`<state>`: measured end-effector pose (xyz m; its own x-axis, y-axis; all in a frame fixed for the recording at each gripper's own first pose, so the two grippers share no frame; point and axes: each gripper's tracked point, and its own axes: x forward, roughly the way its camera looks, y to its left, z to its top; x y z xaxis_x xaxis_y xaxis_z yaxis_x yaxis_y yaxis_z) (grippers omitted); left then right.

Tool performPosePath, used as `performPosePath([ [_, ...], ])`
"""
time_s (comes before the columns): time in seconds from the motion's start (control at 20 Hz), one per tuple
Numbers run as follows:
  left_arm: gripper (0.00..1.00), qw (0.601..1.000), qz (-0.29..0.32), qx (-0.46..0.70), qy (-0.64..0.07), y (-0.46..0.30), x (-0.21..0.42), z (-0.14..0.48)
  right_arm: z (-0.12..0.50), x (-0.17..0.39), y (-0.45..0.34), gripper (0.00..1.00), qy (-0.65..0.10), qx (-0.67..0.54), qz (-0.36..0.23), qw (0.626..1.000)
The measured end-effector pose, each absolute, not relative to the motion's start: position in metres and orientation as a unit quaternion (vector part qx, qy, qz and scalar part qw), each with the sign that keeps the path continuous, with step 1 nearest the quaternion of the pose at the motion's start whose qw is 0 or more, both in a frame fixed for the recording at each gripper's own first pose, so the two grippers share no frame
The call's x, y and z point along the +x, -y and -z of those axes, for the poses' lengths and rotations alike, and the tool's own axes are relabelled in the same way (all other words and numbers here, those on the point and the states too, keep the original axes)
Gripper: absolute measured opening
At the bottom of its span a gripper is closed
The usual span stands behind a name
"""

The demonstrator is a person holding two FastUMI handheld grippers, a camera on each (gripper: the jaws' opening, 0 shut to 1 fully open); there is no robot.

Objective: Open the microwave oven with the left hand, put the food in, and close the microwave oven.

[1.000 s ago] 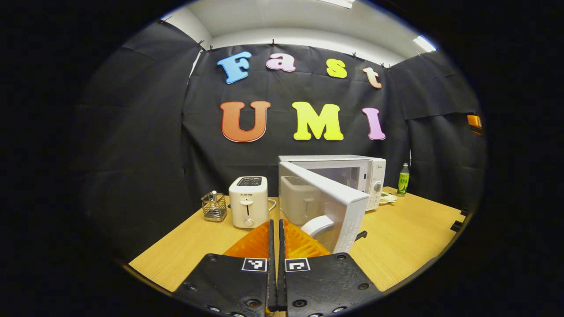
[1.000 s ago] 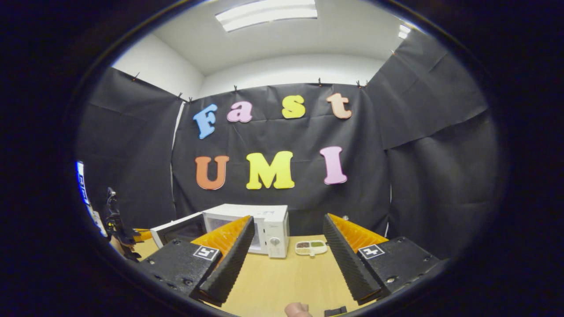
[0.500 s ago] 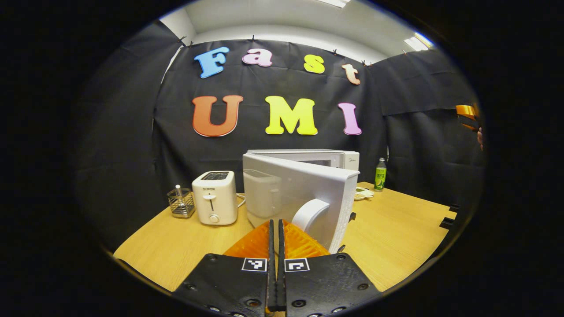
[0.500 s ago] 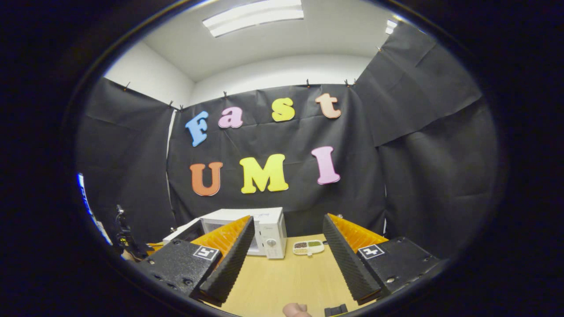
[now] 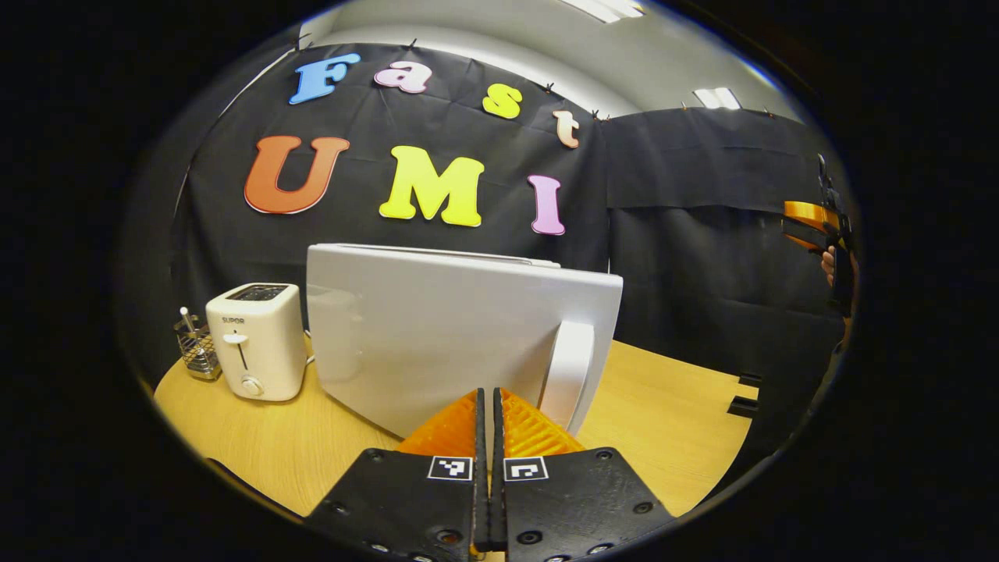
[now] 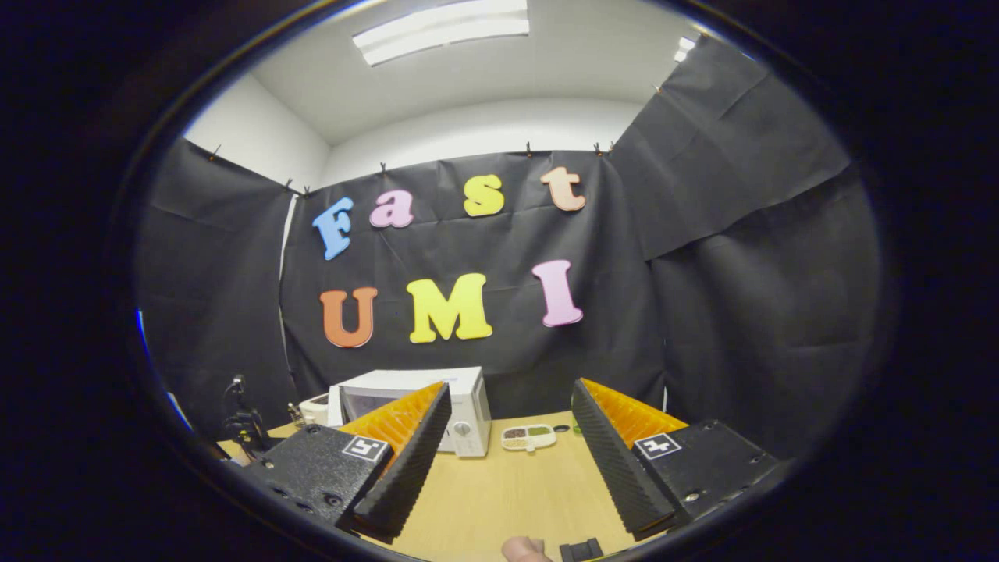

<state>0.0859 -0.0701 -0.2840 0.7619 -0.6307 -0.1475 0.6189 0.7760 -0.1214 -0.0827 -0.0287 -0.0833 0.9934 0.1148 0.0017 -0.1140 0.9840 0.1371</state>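
In the left gripper view, we saw the left gripper (image 5: 488,406) with its two fingers pressed together, and nothing was held between them. Directly in front of it stood the microwave oven door (image 5: 437,328), a wide white panel facing the camera, with its curved white handle (image 5: 568,375) near the right edge, just beyond the fingertips. We could not tell if the fingertips touched the door. To the left of the door a white toaster (image 5: 256,339) stood on the wooden table (image 5: 671,421), and beside the toaster was a small wire basket (image 5: 195,353) with a utensil in it. At the far right edge of this view we noticed a hand (image 5: 829,265) holding the other gripper.

In the right gripper view, the right gripper (image 6: 511,445) had its fingers wide apart and it held nothing. Between and beyond the fingers we saw the microwave oven (image 6: 460,402) at the back of the table (image 6: 507,499), partly hidden by one finger. The food (image 6: 528,437), a small white dish with dark and green portions, lay on the table just to the right of the oven. A fingertip (image 6: 521,549) of the person showed at the bottom edge.
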Motion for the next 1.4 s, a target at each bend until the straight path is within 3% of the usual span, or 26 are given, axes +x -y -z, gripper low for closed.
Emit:
performPosePath([
  [0.25,0.00,0.937,0.335,-0.037,-0.087,0.102,0.112,0.282,0.080,-0.087,0.026,0.89,0.000,0.074,-0.060,0.995],
  [0.3,0.00,0.937,0.336,-0.042,-0.090,0.107,0.116,0.282,0.082,-0.086,0.027,0.99,-0.002,0.076,-0.057,0.995],
  [0.45,0.00,0.937,0.332,-0.051,-0.092,0.122,0.132,0.278,0.083,-0.088,0.029,0.99,-0.003,0.081,-0.058,0.995],
  [0.5,0.00,0.939,0.329,-0.052,-0.091,0.127,0.139,0.278,0.084,-0.088,0.029,0.89,-0.003,0.084,-0.059,0.995],
  [0.75,0.00,0.943,0.313,-0.058,-0.101,0.160,0.170,0.280,0.098,-0.086,0.052,0.89,-0.024,0.075,-0.039,0.996],
  [1.4,0.01,0.974,0.160,-0.042,-0.153,0.217,0.288,0.297,0.102,-0.091,0.081,0.89,-0.029,0.046,-0.021,0.998],
])
